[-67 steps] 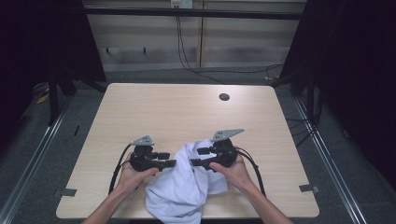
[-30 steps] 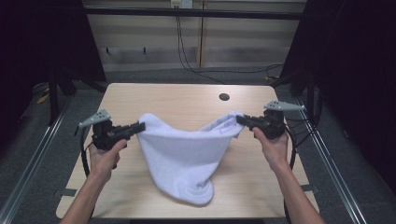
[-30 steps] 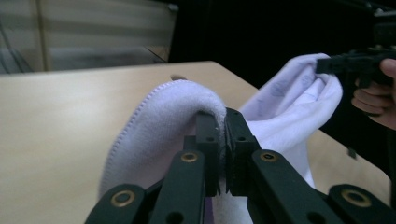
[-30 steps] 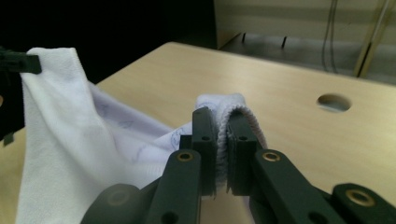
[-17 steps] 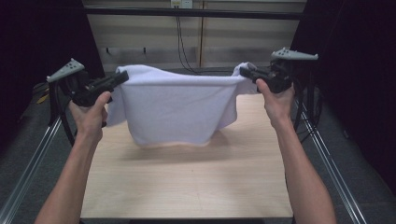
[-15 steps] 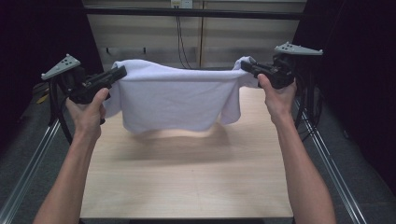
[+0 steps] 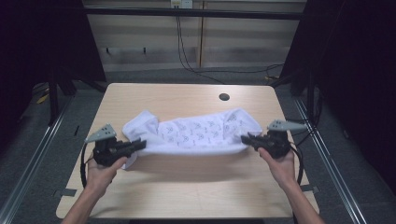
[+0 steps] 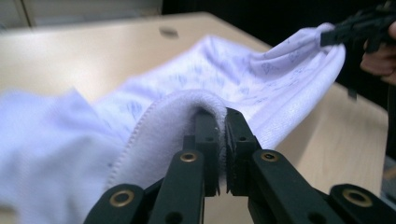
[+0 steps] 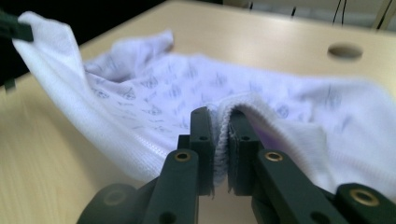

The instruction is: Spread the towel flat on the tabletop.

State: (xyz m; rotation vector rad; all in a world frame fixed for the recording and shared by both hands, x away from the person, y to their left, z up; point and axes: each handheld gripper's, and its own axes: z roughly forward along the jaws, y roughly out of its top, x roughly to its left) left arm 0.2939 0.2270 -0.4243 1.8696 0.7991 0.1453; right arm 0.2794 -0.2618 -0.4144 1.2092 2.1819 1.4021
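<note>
Wooden table (image 7: 187,186) with round hole (image 7: 224,97) beyond stretched white cloth (image 7: 196,133).

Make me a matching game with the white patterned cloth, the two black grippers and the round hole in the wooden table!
Things:
1. white patterned cloth
2. left black gripper
3. right black gripper
4. round dark hole

Places or states:
A. in the light wooden table, beyond the cloth
B. clamped on the cloth's left end
C. stretched between both grippers
D. clamped on the cloth's right end

Pairs: 1-C, 2-B, 3-D, 4-A
</note>
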